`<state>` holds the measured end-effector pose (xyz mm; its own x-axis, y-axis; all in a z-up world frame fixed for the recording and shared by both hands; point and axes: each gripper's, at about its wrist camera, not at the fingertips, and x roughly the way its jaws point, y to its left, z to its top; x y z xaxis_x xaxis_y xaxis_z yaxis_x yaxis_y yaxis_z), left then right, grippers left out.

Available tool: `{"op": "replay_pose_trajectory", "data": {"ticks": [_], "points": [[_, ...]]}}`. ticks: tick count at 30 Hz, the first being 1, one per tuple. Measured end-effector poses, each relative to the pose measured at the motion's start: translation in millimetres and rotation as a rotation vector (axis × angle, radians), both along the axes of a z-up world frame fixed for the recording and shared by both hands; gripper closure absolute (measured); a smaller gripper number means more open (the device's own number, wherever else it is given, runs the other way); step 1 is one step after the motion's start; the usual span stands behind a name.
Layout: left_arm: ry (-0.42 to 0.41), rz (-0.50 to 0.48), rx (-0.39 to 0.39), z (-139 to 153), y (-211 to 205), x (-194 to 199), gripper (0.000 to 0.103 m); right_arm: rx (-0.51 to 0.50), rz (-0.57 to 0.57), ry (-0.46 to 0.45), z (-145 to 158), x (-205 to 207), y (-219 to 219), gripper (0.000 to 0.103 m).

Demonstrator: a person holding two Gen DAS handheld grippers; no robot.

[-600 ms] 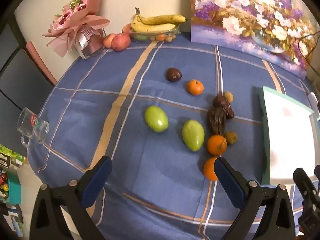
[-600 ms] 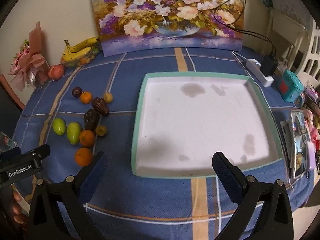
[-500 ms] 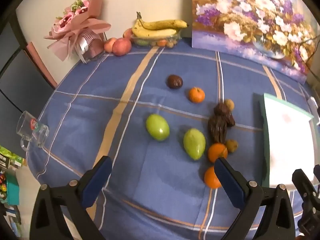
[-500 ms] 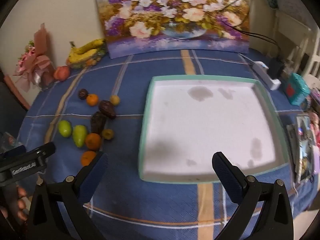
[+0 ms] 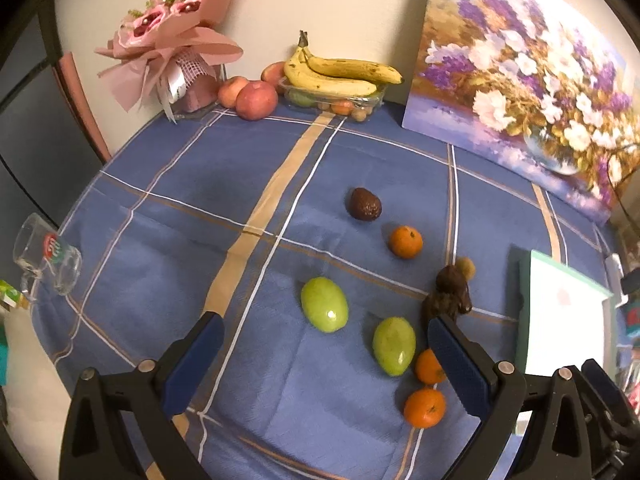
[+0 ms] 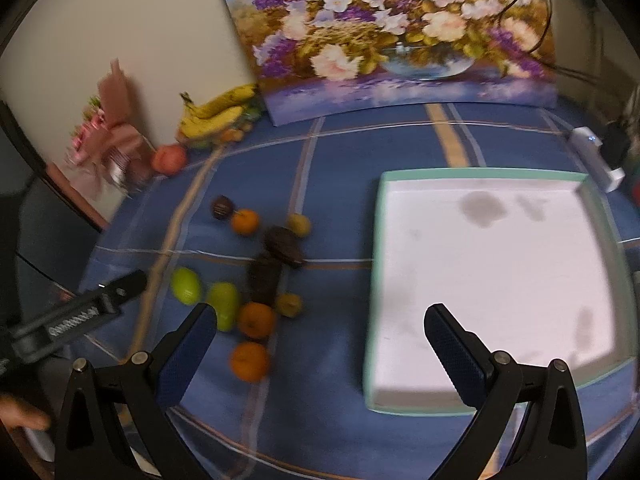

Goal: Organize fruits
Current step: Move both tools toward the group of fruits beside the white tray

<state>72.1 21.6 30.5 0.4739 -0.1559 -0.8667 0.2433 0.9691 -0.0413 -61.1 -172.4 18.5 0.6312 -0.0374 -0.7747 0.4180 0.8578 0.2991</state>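
Observation:
Loose fruit lies on the blue checked tablecloth: two green mangoes [image 5: 324, 304] [image 5: 394, 345], three oranges [image 5: 405, 241] [image 5: 425, 407] [image 5: 427, 366], dark avocados [image 5: 364, 204] [image 5: 448, 298] and a small brown fruit [image 5: 465, 267]. The same cluster shows in the right wrist view, around an orange [image 6: 257, 319]. A white tray with a green rim [image 6: 374, 280] stands empty to the right of the fruit. My left gripper [image 5: 326, 360] is open and empty, above the table in front of the mangoes. My right gripper [image 6: 320, 352] is open and empty, between the fruit and the tray.
At the back stand a flower painting [image 5: 520, 88], a clear box with bananas [image 5: 340, 76], apples [image 5: 256, 100] and a pink bouquet [image 5: 172, 44]. A glass mug [image 5: 44, 256] lies at the left table edge. A power strip [image 6: 596, 156] lies beyond the tray.
Both grippers have shifted left; the left one has also moved forward, so the fruit sits closer. The right view has swung so the tray is now at the right. Jaws unchanged.

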Motion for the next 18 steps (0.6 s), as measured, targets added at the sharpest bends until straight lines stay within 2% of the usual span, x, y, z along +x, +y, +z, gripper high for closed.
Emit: {"op": "replay_pose_trajectory", "data": {"ticks": [4,11,18], "points": [[0.026,0.034,0.015,-6.1,0.5,15.5,0.000,0.017,0.021,-0.056,8.9,12.3,1.1,0.000],[0.092,0.045,-0.022,-20.0,-6.2,41.1,0.002,0.045,0.039,-0.032,10.1,34.4,-2.6,0.003],[0.131,0.041,-0.047,-28.3,-13.6,59.5,0.009,0.055,0.072,-0.021,9.5,51.0,-9.6,0.031]]}}
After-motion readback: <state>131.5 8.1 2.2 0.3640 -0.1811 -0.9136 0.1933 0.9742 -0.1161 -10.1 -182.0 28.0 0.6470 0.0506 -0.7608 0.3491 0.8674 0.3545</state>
